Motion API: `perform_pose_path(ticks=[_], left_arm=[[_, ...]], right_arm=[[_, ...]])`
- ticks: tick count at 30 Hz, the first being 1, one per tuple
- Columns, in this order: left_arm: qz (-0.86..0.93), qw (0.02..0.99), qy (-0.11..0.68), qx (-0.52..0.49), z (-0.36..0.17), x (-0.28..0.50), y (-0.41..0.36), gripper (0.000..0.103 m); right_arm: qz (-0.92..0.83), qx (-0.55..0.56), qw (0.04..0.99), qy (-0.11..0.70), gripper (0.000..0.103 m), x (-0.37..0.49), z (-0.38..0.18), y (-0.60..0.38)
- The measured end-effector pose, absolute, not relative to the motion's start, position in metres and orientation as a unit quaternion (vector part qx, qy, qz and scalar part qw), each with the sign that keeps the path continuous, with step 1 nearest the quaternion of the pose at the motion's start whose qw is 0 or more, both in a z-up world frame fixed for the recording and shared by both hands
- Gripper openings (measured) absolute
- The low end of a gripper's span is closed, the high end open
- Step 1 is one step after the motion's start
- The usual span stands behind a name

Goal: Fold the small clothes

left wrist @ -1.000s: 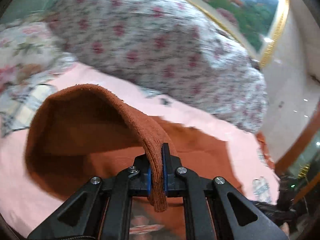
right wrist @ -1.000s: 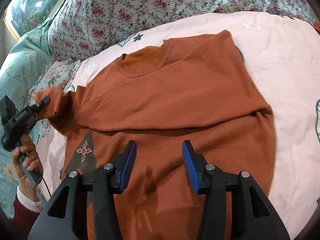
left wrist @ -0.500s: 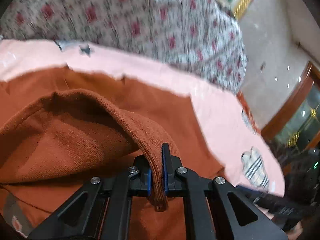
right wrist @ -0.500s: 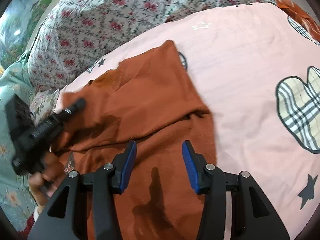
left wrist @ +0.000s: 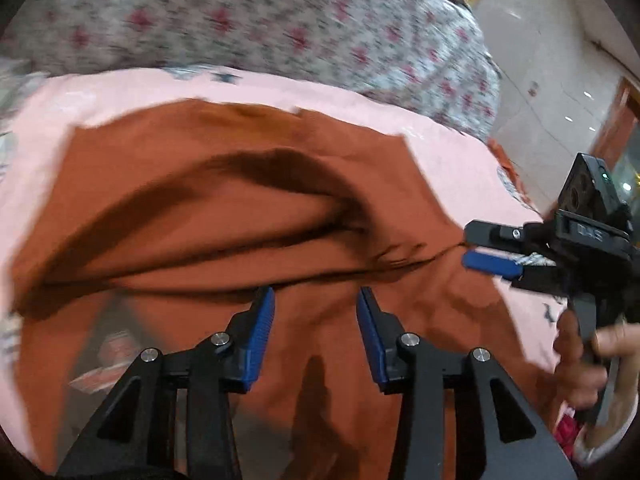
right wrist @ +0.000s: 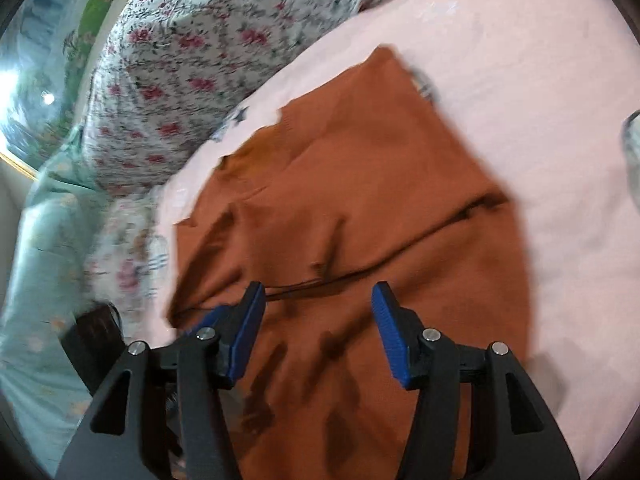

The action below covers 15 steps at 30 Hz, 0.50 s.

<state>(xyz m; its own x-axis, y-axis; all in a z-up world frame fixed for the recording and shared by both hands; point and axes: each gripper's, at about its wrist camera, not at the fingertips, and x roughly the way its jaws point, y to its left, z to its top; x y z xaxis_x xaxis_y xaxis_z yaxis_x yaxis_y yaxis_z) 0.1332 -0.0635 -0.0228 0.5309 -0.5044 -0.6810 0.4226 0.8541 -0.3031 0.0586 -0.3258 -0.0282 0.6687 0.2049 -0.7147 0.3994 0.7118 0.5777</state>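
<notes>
A rust-orange knit sweater (left wrist: 224, 216) lies on the pink bedsheet (left wrist: 120, 88), both sleeves folded across its body. It also shows in the right wrist view (right wrist: 360, 184). My left gripper (left wrist: 315, 322) is open and empty, just above the sweater's lower part. My right gripper (right wrist: 318, 320) is open and empty above the sweater's lower half. The right gripper also shows in the left wrist view (left wrist: 488, 248) at the sweater's right edge, held by a hand. Both views are blurred.
A floral quilt (left wrist: 280, 28) is heaped along the far side of the bed (right wrist: 192, 60). A pale green flowered cover (right wrist: 44, 280) lies to the left. A tiled floor and wooden door frame (left wrist: 616, 120) lie beyond the bed.
My left gripper carried the sleeve across the sweater, opened and let it go; the sleeve now lies on the body. My right gripper stayed open and shifted over the sweater.
</notes>
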Motion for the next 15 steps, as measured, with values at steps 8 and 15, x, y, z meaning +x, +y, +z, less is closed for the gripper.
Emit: perform_pose_path(ticks=[8,15], left_arm=[[-0.062,0.911,0.404,-0.055,-0.03,0.141,0.068,0.049],[-0.049,0.897,0.439,-0.035,-0.053,0.173,0.072,0.047]], right_arm=[[-0.085,0.345,0.822,0.445,0.057,0.101,-0.053,-0.326],[-0.057,0.317,0.832,0.452,0.005,0.121,-0.048,-0.318]])
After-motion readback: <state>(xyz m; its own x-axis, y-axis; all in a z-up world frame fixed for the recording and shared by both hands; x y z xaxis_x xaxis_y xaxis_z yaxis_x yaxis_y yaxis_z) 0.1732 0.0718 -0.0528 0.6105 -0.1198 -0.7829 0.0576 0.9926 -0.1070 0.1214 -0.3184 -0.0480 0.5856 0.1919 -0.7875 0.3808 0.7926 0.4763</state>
